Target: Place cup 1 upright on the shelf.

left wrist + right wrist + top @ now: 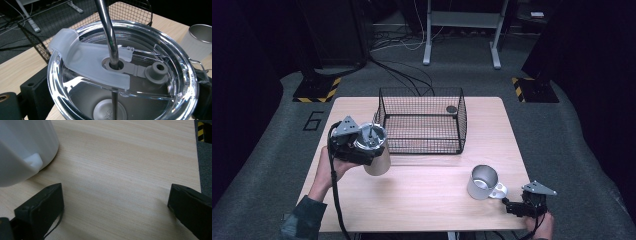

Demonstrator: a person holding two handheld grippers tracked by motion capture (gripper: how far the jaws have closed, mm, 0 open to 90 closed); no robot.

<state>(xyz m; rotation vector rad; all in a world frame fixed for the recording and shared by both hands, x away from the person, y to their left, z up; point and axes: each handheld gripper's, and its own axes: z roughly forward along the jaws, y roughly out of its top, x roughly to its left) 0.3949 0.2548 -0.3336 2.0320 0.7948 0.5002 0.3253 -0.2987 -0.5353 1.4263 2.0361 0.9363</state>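
Clear plastic tumbler lid [120,75] with its bent metal straw [107,32], up close between the left gripper's jaws.

The left gripper [357,142] is clamped on the cream lidded tumbler [377,161], lifted over the table's left side, just near-left of the black wire basket [422,120]. At the near right, the right gripper [524,205] rests on the light wooden table [432,200], jaws wide apart, just right of the white-handled steel mug [483,182], not touching it.

Bare counter [432,180] lies open between tumbler [376,150] and mug [483,182]; wire basket [422,120] blocks the far middle, just beside the tumbler.
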